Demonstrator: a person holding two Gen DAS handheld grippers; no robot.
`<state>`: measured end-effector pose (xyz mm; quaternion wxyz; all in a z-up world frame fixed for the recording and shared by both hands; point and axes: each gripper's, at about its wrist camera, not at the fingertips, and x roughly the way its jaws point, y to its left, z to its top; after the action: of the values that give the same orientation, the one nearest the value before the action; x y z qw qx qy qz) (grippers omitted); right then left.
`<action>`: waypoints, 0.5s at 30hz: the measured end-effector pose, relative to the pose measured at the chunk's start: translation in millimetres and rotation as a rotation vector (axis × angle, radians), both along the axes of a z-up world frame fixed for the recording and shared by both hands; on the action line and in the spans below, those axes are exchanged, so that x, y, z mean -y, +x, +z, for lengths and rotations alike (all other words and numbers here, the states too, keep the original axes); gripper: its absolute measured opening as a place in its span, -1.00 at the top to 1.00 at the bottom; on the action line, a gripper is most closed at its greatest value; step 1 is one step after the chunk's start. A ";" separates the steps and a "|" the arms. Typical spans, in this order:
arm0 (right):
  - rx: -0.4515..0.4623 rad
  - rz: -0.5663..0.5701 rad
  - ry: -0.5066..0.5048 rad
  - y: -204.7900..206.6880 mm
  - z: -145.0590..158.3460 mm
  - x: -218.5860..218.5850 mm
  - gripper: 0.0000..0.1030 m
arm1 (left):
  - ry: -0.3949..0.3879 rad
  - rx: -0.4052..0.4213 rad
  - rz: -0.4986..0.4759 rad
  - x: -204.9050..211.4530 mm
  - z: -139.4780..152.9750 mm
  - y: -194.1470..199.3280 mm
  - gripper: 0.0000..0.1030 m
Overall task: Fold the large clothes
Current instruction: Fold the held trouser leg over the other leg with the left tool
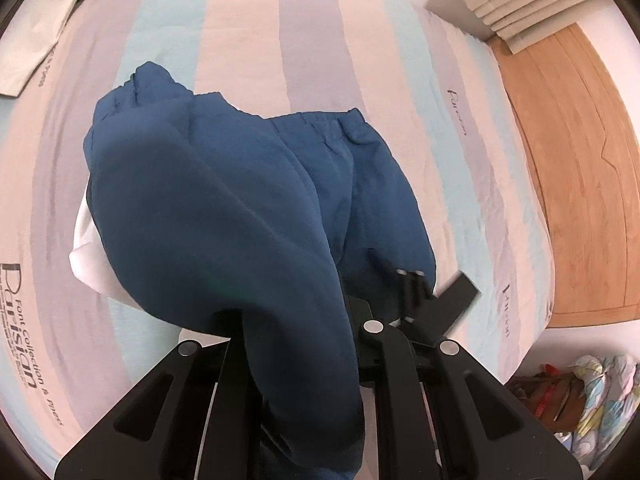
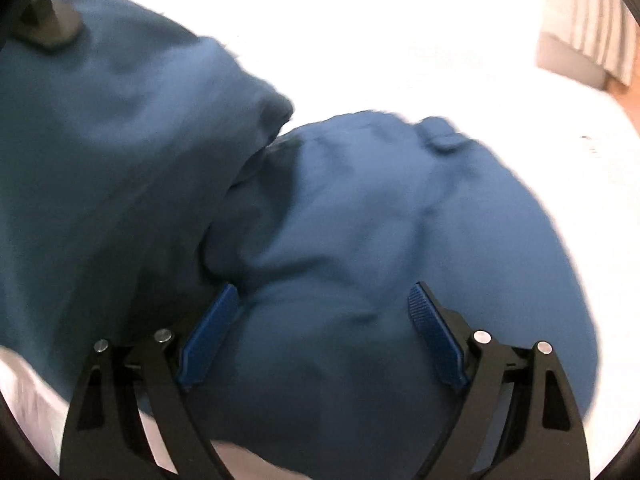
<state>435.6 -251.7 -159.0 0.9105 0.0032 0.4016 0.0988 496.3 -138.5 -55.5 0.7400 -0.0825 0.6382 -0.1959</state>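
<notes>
Blue trousers (image 1: 224, 208) drape from my left gripper (image 1: 304, 364), clamped shut on their cloth; my right gripper (image 2: 320, 320) stands wide, pads straddling the fabric heaped on the striped bedsheet (image 1: 248, 32).

We see a bed (image 1: 256, 24) filling most of the left wrist view, covered in a sheet with broad lengthwise stripes of pale pink, light blue and grey-lilac, printed lettering along some stripes. Pale pillow or folded cover (image 1: 36, 32) at the top-left corner. Past the bed's right edge: wood plank floor (image 1: 568, 184), warm orange-brown. At the top right, pleated cream curtain (image 1: 516, 8) hanging to the floor. White wall (image 1: 612, 64) beside it. Lower right, a heap of patterned bedding and a dark bag (image 1: 580, 392) on the floor. In the right wrist view the sheet is blown out to white by strong light; same curtain (image 2: 588, 12) at top right.
</notes>
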 end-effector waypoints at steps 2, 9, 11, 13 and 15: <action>0.006 -0.011 -0.037 -8.2 -0.1 10.8 -0.62 | -0.004 -0.004 0.008 5.6 -1.0 0.4 0.81; -0.031 -0.018 -0.128 -12.7 -20.5 19.3 -0.58 | 0.012 0.002 0.020 33.3 -5.5 0.7 0.81; -0.033 -0.018 -0.123 -13.5 -24.0 19.1 -0.59 | 0.020 0.000 0.016 43.7 -7.0 0.8 0.81; -0.040 -0.016 -0.113 -12.2 -29.3 20.4 -0.59 | 0.028 0.000 0.005 55.4 -9.3 0.1 0.81; -0.039 -0.010 -0.102 -13.9 -26.5 21.5 -0.59 | 0.037 -0.001 0.003 65.6 -12.0 0.6 0.81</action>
<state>421.7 -273.2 -185.5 0.9018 -0.0393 0.4239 0.0738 496.9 -204.1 -67.5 0.7412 -0.0700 0.6420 -0.1831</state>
